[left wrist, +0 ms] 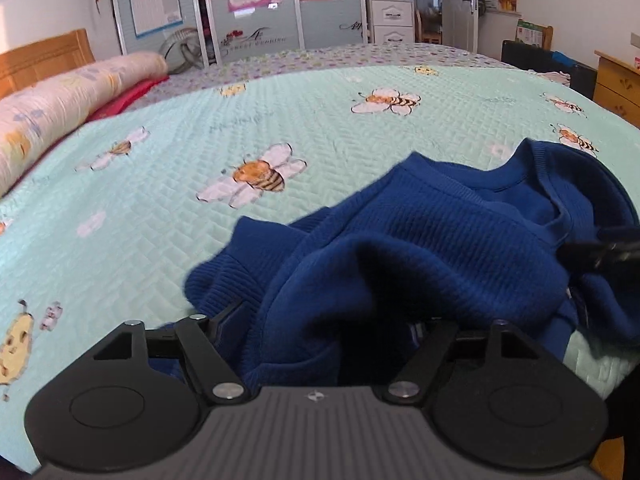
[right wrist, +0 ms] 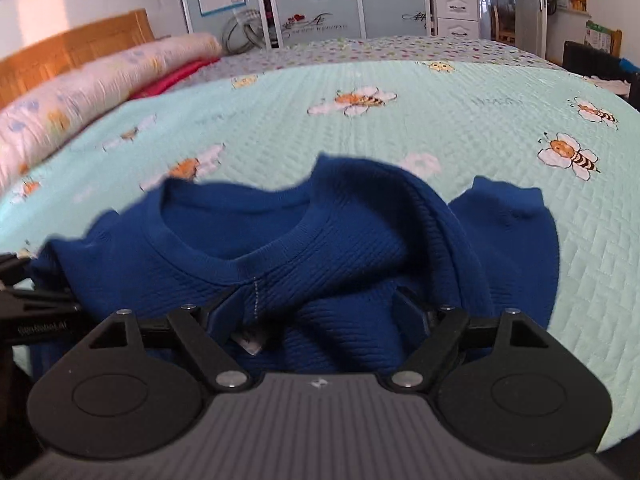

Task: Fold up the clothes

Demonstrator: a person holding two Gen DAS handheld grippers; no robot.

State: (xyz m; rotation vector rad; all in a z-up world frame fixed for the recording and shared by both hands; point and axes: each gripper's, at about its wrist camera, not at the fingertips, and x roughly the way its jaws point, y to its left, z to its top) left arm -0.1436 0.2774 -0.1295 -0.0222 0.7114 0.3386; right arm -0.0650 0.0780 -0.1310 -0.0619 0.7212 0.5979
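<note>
A dark blue ribbed sweater [left wrist: 420, 232] lies crumpled on the mint bee-print quilt [left wrist: 180, 128]. My left gripper [left wrist: 324, 320] stands open, its fingers spread wide with a bunch of sweater fabric heaped between and over them, so the tips are hidden. My right gripper [right wrist: 316, 312] is open too, at the sweater [right wrist: 320, 248] just below its round neckline [right wrist: 240, 264], with a white label [right wrist: 250, 340] near its left finger. Folds of cloth cover its tips. The right gripper shows as a black shape [left wrist: 600, 250] at the collar in the left wrist view.
A rolled floral duvet [left wrist: 60, 100] and a red cloth [left wrist: 128, 98] lie at the far left by the wooden headboard [left wrist: 44, 56]. Wardrobe doors [left wrist: 248, 4] stand behind the bed. A wooden cabinet [left wrist: 618, 84] and a dark chair [left wrist: 532, 58] stand at the right.
</note>
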